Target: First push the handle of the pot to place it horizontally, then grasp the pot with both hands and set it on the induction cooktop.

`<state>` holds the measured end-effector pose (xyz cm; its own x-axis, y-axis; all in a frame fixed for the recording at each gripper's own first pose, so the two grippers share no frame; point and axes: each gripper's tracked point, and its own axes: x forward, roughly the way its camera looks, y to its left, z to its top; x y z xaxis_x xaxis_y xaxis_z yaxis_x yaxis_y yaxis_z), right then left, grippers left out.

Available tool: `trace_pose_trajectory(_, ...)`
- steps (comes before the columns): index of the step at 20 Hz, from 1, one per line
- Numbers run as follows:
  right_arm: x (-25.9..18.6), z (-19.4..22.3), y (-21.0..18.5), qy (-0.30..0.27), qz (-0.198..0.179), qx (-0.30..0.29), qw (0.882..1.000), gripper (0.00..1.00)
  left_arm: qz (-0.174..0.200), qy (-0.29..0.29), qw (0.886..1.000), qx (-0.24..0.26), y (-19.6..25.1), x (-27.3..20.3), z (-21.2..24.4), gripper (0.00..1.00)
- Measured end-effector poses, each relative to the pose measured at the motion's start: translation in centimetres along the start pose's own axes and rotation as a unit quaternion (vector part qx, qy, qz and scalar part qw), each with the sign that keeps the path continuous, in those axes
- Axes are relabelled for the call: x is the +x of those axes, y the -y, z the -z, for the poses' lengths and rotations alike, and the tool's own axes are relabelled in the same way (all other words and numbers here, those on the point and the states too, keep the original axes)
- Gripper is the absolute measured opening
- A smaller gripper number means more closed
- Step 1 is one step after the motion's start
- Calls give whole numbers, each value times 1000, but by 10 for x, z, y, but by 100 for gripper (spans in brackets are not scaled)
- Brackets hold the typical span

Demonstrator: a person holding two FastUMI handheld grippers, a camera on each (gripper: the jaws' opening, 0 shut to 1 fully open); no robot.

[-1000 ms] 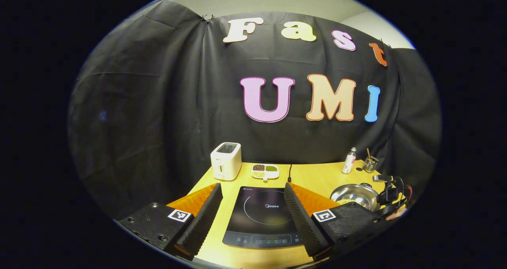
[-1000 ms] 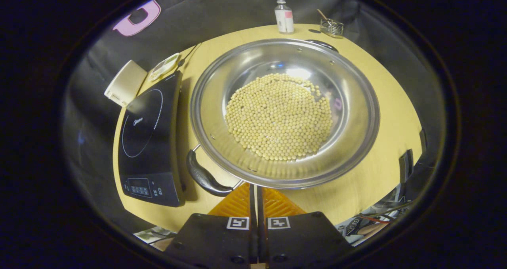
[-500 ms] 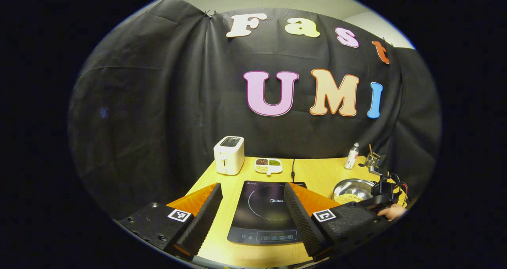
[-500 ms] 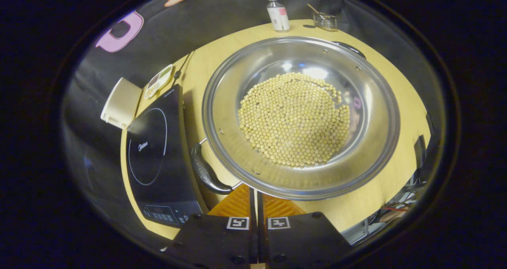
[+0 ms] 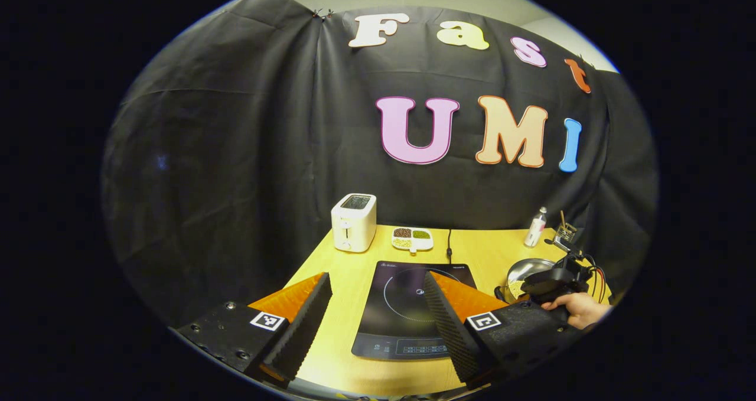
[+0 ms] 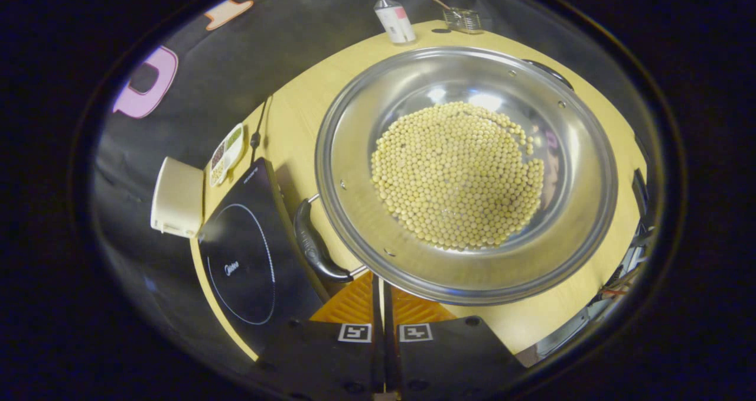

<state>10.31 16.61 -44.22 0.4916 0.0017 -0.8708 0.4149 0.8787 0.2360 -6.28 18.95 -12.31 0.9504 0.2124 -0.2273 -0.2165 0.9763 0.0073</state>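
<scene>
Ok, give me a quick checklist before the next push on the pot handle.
1. Right tongs shut, tips by the near handle at the pot rim: ok.
2. Left tongs open above the cooktop: ok.
3. Cooktop top bare: ok.
4. Beans all inside the pot: ok.
5. Pot handles lying horizontal: cannot tell.

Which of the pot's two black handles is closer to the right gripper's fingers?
The handle on the induction cooktop side, just beside the shut right gripper. The other handle sits across the pot's rim.
</scene>
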Motion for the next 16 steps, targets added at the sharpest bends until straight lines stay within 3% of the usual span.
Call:
trace_pose_trajectory(5,4,-5,-17,11,0,-6,1000,0,7,-3,1000,6,2,5,-1,96)
trace_pose_trajectory(12,-18,4,-6,7,-20,-36,999,2,39,-12,999,-2,19,14,3,96)
trace_pose_trajectory(13,-28,7,-1,4,-24,-48,999,6,46,-15,999,-3,23,15,5,96)
trace_pose_trajectory(14,-36,12,3,5,-26,-58,998,19,52,-19,998,-3,28,16,7,96)
trace_pose_trajectory(16,-51,21,15,4,-39,-78,996,22,66,-22,998,-1,39,21,8,96)
